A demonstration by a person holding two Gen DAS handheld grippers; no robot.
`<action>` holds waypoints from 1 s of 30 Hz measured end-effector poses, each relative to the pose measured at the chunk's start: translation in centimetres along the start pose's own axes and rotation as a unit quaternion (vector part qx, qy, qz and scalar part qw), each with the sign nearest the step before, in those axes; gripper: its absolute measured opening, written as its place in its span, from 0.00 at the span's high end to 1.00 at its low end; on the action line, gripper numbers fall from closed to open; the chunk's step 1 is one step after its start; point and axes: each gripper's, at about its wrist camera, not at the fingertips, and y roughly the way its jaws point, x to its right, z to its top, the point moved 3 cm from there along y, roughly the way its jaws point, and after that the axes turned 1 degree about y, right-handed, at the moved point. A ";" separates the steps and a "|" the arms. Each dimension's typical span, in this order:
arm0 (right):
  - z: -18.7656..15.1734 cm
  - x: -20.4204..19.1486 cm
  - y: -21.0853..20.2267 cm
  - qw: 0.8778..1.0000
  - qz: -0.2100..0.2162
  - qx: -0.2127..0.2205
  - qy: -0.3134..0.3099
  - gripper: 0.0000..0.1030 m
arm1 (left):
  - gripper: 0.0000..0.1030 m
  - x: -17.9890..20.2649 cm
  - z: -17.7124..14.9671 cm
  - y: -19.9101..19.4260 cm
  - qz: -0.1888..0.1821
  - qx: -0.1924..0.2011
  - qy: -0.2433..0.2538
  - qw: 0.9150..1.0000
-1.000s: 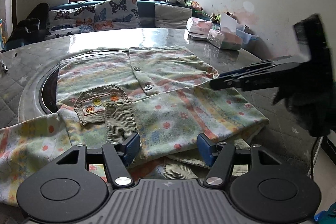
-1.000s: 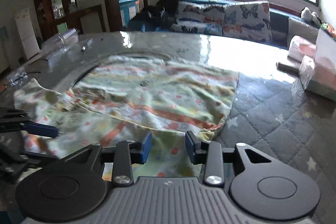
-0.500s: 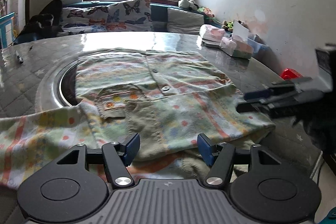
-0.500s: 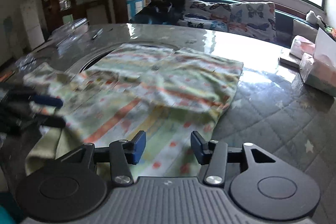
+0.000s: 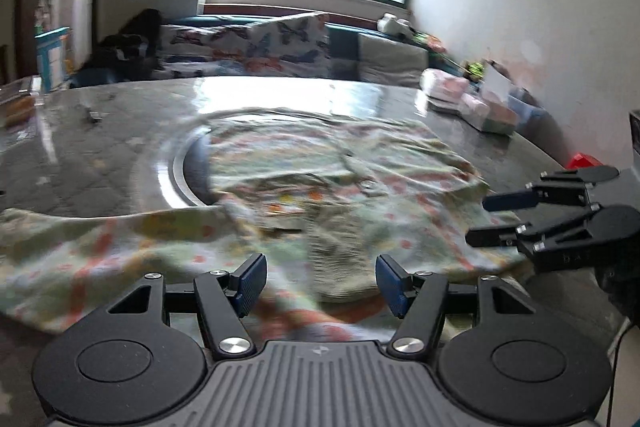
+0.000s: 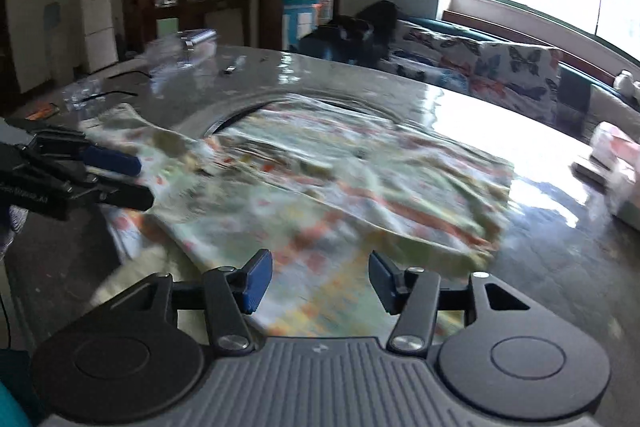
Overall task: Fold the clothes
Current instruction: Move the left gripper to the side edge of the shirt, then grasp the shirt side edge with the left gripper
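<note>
- Left wrist view: my left claw [image 5: 318, 281] hangs spread over the near hem of the garment [image 5: 340, 187], nothing between its pads. The garment, a pastel striped and dotted cardigan, lies flat on the desk [image 5: 100, 155], partly covering the round inset; one sleeve [image 5: 80, 243] trails out to the left, unfolded. My right claw [image 5: 484, 223] shows at the right edge of the garment, off the cloth.
- Right wrist view: my right claw [image 6: 316, 277] is opening above the near fabric and pinches nothing. The right side panel already lies folded over the body. My left claw [image 6: 140, 183] hovers beside the loose sleeve [image 6: 132, 131].
- Step in hand, as I judge it: take the sleeve near its cuff and lay it across the body, keeping the edge straight.
- Orientation: the button placket runs away from the cameras; the long axis, I judge, follows it, hem nearest.
</note>
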 end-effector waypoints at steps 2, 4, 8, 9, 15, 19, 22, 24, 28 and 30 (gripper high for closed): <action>0.1 -1.1 0.8 1.000 0.016 -0.001 -0.005 0.46 | 0.38 -1.2 -0.1 -0.6 0.017 0.003 -0.016 1.000; -0.1 -1.9 1.7 1.000 0.026 -0.013 -0.012 0.46 | 0.38 -2.5 -0.1 -1.2 0.036 0.006 -0.035 0.999; -0.3 -2.6 2.0 0.999 0.030 -0.014 -0.019 0.44 | 0.37 -5.2 -0.5 -2.5 0.092 0.023 -0.064 0.993; -0.2 -2.5 1.9 0.999 0.030 -0.013 -0.018 0.43 | 0.37 -6.0 -0.7 -2.8 0.109 0.025 -0.072 0.991; 0.1 -1.8 0.9 1.000 0.026 -0.004 -0.008 0.43 | 0.37 -11.7 -1.6 -4.6 0.210 0.033 -0.145 0.966; 0.0 -1.5 0.7 1.000 0.027 -0.004 -0.003 0.43 | 0.38 -15.0 -2.0 -5.7 0.268 0.040 -0.188 0.944; 0.0 -1.5 0.6 1.000 0.028 -0.004 -0.003 0.43 | 0.39 -16.9 -2.2 -6.2 0.293 0.040 -0.217 0.930; -0.1 -1.5 0.6 1.000 0.029 -0.004 -0.003 0.43 | 0.41 -17.7 -2.4 -6.3 0.299 0.040 -0.230 0.925; 0.1 -1.7 0.5 1.000 0.031 -0.001 -0.004 0.43 | 0.49 -18.9 -2.5 -5.9 0.301 0.034 -0.252 0.919; 0.1 -1.8 0.5 1.000 0.031 -0.001 -0.004 0.43 | 0.52 -19.2 -2.6 -5.9 0.297 0.031 -0.268 0.916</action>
